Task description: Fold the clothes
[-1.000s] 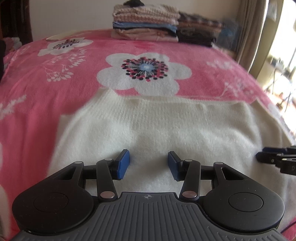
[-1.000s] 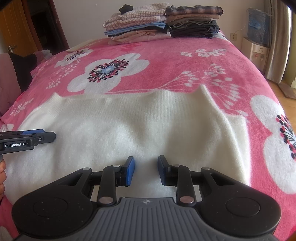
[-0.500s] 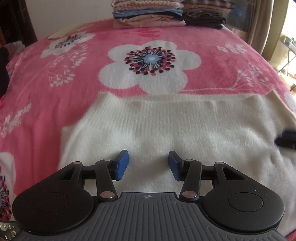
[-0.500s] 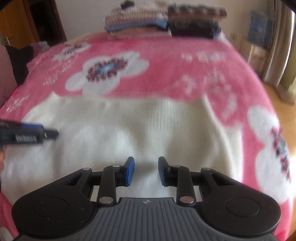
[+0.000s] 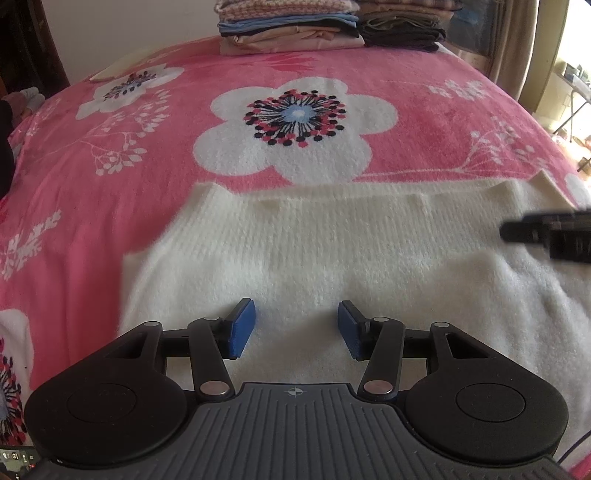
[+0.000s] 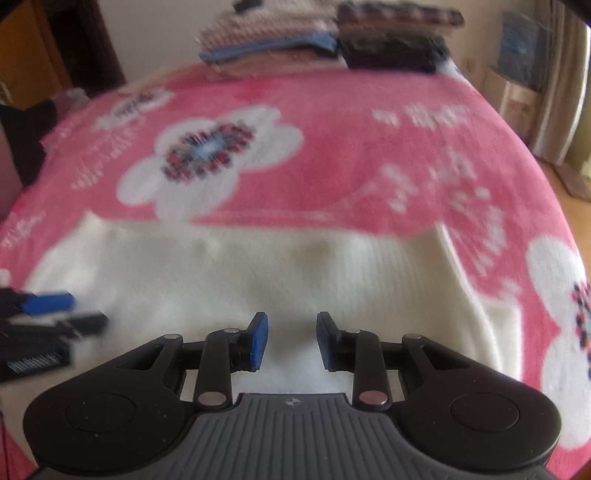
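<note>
Both grippers hover empty over a cream sweater (image 5: 332, 251) spread flat on the pink floral blanket (image 5: 147, 155).
Left gripper (image 5: 295, 330) tilts down with jaws apart, gripping nothing; right gripper (image 6: 291, 339) likewise, its gap narrower. Fluffy knit could snag one layer only, or slide on the plush, leaving a crooked fold beside the stacked clothes (image 5: 288, 26) beyond.

The left gripper (image 5: 295, 329) tilts downward, its jaws parted with nothing between them. The right gripper (image 6: 291, 341) tilts likewise, jaws narrower, also empty.
</note>
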Demonstrator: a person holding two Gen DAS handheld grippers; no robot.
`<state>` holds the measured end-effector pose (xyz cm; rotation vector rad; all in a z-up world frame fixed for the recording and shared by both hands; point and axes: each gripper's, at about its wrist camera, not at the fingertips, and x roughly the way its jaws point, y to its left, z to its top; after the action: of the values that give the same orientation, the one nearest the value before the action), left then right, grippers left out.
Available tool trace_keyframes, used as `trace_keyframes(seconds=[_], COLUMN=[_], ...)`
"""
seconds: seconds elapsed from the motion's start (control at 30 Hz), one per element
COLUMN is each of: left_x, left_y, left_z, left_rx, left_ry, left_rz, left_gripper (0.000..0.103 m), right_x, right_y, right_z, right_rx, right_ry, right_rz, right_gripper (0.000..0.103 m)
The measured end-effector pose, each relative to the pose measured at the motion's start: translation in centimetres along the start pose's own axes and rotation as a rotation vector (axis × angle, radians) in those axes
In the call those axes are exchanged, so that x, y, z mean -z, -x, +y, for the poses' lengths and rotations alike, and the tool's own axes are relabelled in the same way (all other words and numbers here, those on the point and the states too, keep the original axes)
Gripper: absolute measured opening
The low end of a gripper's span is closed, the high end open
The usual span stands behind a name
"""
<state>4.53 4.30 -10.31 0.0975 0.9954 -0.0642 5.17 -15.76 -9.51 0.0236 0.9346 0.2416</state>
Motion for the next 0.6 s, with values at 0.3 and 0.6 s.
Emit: trace_keyframes(seconds=[0.3, 0.6], left_x=[0.0, 0.2], left_y=[-0.1, -0.1], left_z=[0.0, -0.2], left_rx=[-0.001, -0.008], left_ry=[-0.009, -0.019], left_rz=[0.000, -0.009], left_gripper=[0.051, 0.052], right_x=[0.0, 0.5], right_y=[-4.4, -4.1], right_z=[0.1, 0.2], right_rx=[0.001, 0.005], right_ry=[0.027, 0.042], right_rz=[0.005, -0.002], right_gripper=[0.031, 0.031])
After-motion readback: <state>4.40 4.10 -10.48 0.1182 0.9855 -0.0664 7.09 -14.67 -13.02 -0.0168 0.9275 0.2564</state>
